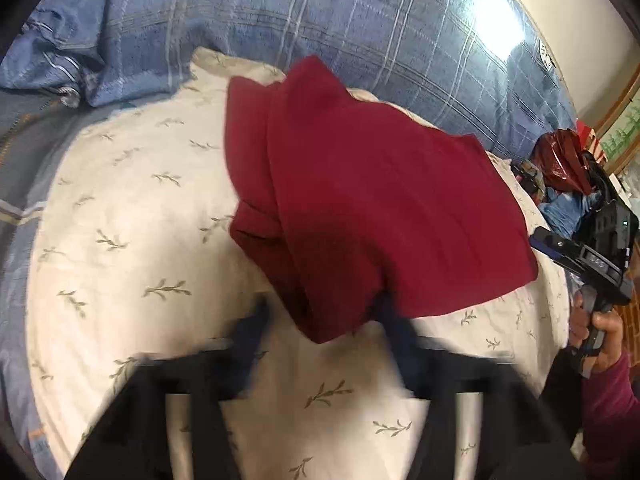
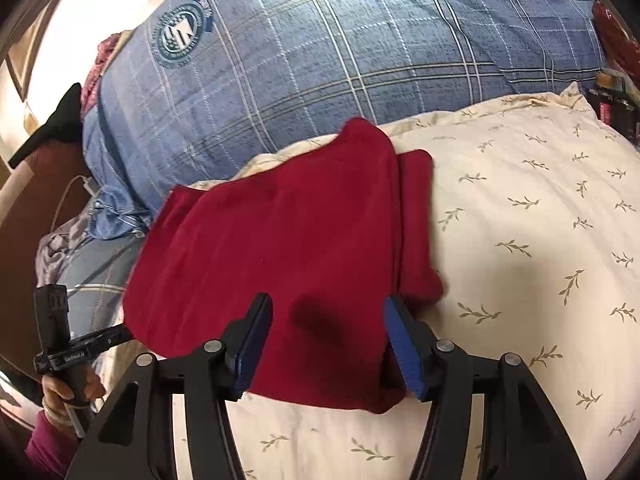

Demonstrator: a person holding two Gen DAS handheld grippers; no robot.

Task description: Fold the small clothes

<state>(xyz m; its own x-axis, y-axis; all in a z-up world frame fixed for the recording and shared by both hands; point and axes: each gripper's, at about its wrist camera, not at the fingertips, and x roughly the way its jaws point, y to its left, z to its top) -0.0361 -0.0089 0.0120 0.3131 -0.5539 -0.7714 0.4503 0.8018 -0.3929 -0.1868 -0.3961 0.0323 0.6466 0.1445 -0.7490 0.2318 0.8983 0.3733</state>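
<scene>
Left hand-held gripper point(image 1: 324, 320) blurred — garment point(image 1: 360, 208) overlaps

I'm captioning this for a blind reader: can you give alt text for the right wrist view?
The right claw is open, its blue-padded fingers poised over the near edge of a folded red garment on a cream leaf-print pillow. A blue plaid pillow lies behind.

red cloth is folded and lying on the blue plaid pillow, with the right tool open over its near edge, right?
Not quite. The red cloth lies folded on the white leaf-print pillow; the blue plaid pillow sits behind it. The right wrist view shows this, with the right tool open over the near edge.
</scene>
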